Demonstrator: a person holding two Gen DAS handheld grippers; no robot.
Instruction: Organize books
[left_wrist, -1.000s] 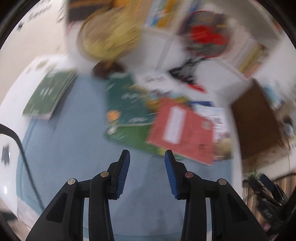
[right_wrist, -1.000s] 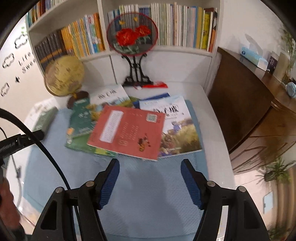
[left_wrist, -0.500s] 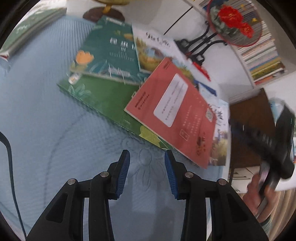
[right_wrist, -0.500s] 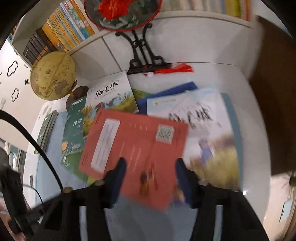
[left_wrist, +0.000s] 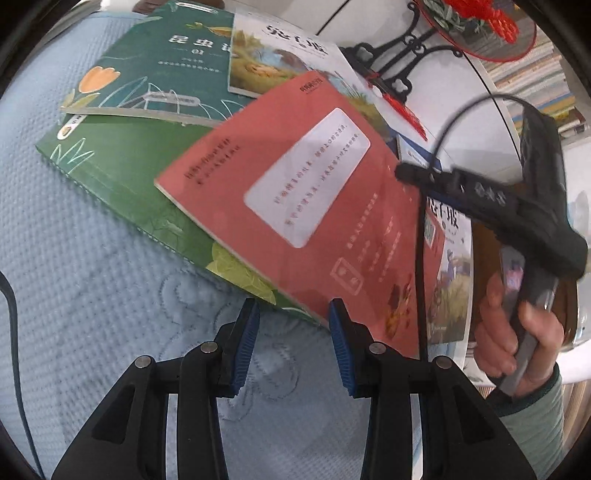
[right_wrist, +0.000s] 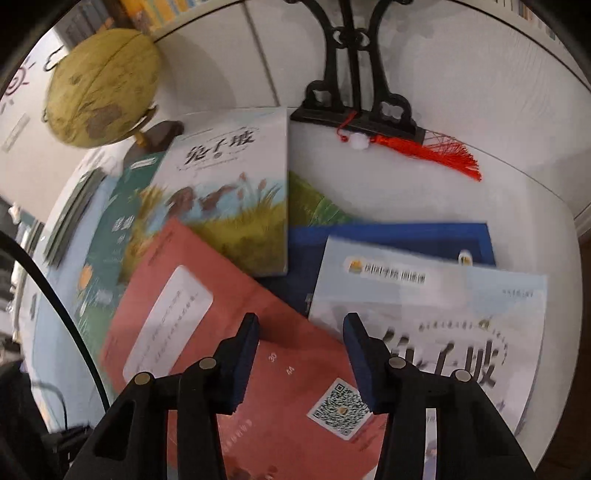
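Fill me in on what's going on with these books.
A person holds a gripper in each hand over a loose pile of books on a blue mat. The red book lies on top, across a large green book. The left gripper hovers open by the near edges of both, holding nothing. The right gripper is above the red book's corner with the QR code, jaws apart and empty. Nothing looks lifted yet. A globe stands behind the pile.

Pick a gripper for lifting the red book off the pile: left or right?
Probably left. The left gripper brackets the red book's near edge; the right gripper hovers over its cover.
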